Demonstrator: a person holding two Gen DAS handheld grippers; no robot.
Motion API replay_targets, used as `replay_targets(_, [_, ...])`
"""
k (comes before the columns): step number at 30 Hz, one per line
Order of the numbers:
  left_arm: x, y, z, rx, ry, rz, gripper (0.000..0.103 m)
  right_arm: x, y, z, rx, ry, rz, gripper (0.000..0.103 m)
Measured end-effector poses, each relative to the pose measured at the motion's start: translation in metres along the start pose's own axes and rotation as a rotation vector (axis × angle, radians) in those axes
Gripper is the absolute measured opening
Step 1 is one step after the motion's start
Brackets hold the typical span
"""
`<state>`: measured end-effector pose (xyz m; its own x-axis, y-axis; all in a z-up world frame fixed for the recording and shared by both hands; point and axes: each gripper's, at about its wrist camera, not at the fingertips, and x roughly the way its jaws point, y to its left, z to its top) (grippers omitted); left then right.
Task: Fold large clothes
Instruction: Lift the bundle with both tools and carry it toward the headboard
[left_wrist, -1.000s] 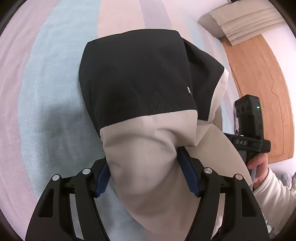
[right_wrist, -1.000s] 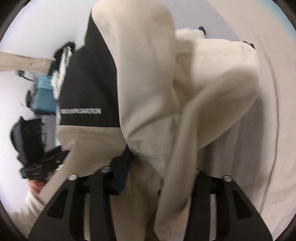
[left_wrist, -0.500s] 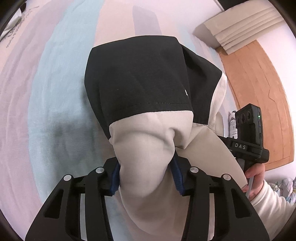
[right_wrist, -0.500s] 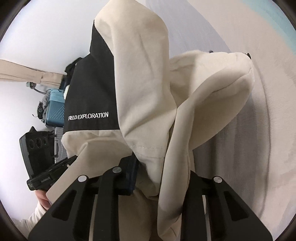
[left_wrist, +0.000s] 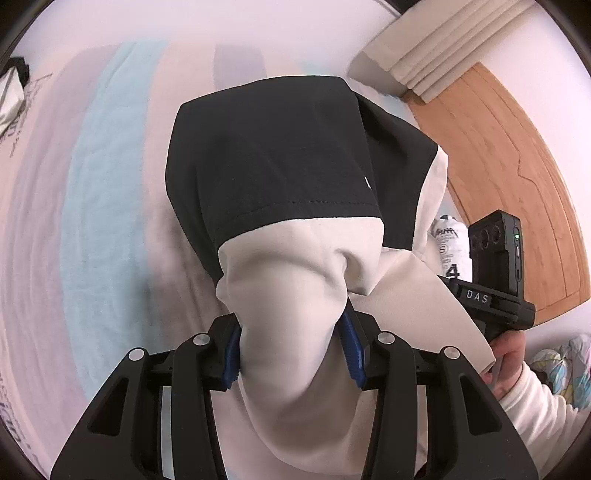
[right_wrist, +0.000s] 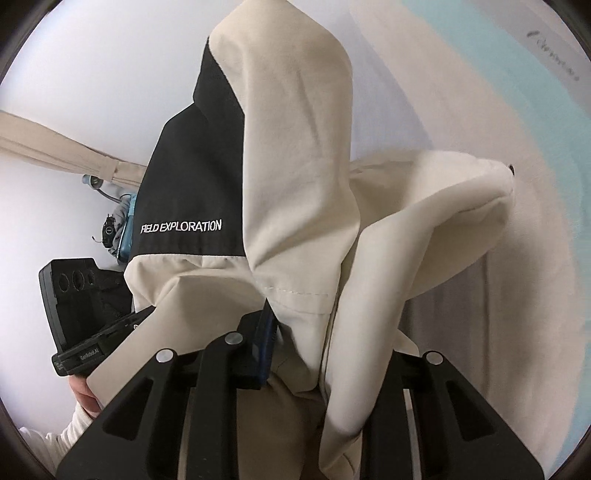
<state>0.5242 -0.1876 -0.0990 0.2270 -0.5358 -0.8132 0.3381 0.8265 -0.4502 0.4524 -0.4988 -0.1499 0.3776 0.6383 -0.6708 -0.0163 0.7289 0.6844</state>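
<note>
Left tool (left_wrist: 291, 350), right tool (right_wrist: 295, 354) — both clamping beige-black jacket (left_wrist: 273, 166)

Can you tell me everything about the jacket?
The jacket is thin, smooth cloth, cream with a black band, with white letters reading FIELD EXPLORATION. It hangs bunched and creased above a pastel striped bed. The left gripper pinches a cream fold between blue pads; the right gripper clamps another cream part.
</note>
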Motion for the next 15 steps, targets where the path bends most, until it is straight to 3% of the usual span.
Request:
replay_targets(9, [-0.01, -0.085, -0.008, 0.078, 0.005, -0.063, 0.044, -0.093, 0.0, -0.025, -0.003, -0.094, -0.061, 0.023])
replay_targets(15, [-0.011, -0.154, -0.014, 0.177, 0.03, -0.154, 0.043, -0.172, -0.002, -0.058, 0.049, -0.193, -0.14, 0.023])
